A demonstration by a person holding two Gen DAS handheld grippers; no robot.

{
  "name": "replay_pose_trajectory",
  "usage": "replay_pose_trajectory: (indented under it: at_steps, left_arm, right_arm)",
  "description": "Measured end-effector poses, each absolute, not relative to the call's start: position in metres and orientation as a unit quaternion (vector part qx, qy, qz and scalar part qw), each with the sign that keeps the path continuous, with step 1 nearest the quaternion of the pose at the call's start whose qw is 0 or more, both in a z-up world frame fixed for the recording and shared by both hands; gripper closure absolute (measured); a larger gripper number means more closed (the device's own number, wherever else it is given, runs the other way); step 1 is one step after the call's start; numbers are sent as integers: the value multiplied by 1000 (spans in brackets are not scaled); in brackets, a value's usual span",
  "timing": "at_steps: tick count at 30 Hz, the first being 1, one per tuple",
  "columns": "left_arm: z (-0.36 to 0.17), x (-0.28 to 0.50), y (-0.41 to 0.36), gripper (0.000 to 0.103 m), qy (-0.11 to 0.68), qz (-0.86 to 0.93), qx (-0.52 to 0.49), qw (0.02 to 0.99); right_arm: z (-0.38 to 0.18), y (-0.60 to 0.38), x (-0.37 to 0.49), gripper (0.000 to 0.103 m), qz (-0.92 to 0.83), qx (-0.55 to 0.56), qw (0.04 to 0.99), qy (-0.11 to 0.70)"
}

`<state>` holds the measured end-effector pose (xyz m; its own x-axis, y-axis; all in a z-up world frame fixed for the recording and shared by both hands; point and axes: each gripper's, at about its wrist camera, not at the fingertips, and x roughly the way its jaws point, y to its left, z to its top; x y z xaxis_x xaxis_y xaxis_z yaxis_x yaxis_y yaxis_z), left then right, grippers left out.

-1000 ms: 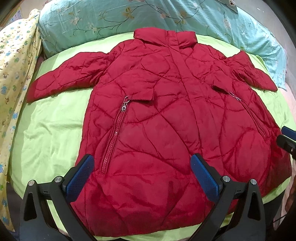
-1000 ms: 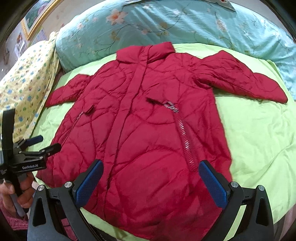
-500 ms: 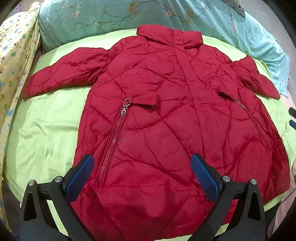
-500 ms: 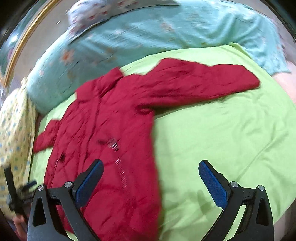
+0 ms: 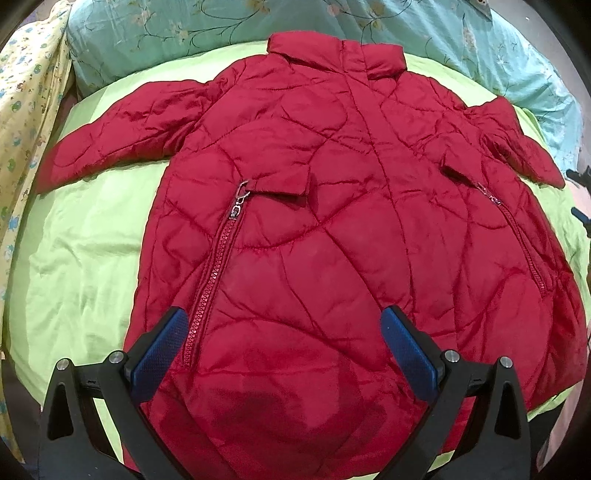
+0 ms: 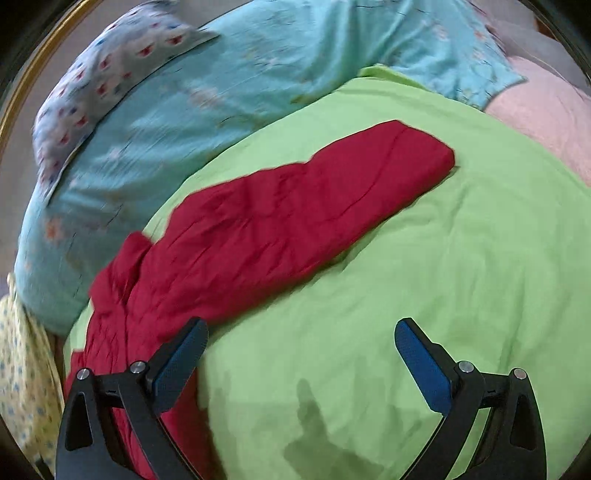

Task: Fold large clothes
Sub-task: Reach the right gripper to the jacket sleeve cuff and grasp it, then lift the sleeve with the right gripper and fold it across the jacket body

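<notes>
A red quilted coat (image 5: 325, 229) lies spread flat, front up, on a green bedsheet (image 5: 81, 240), collar at the far end and both sleeves out. My left gripper (image 5: 282, 347) is open and empty above the coat's hem. In the right wrist view the coat's right sleeve (image 6: 295, 218) stretches across the sheet (image 6: 424, 295). My right gripper (image 6: 301, 354) is open and empty, over bare sheet below that sleeve, its left finger near the coat's side edge.
A teal floral quilt (image 5: 184, 33) lies along the head of the bed. A yellow patterned cloth (image 5: 22, 110) hangs at the left. A pink cover (image 6: 546, 110) shows at the far right. The right gripper's tips (image 5: 580, 192) show at the left view's right edge.
My right gripper has swung right, from over the coat's body to the sheet beside the right sleeve. My left gripper has moved slightly forward over the hem. Both stay open.
</notes>
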<state>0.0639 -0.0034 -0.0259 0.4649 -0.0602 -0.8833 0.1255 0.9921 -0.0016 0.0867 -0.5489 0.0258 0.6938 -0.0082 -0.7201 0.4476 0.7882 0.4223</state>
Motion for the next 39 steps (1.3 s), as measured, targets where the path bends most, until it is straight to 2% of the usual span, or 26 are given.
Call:
replay_pose_trajectory:
  at_steps: [2,11,20,22,23,24,27,39]
  left_arm:
    - [-29,65,-3,0,520,-53,32,852]
    - [-37,78,-5,0,532,-44,35,845]
    - [-36,102,-10,0,527,-39,30,849]
    - [-37,105,-12,0,528,-40,30,848]
    - [-38,107,-13,0,529,-41,30,847]
    - [-40,108,-14,0,531,-42,29,846]
    - [-44,109,-15,0,535,-45,26,843]
    - [-44,103,-8,0,536,-54,3,842]
  right_arm:
    - [23,-562,93,9,-138,310,869,360]
    - [-2,-606,127,39,-170,338,858,347]
    - [-22,-641,159,41,-188,370,848,331]
    - [-20,-645,162,53,-194,367,851,323]
    - [-19,-646,164,71,-191,368,851,321]
    - [-18,-647,165,81,-184,372,852,318]
    - [-6,-640,165,91,-167,365,865,302]
    - [65,-547,162,92,-40,318,913,253]
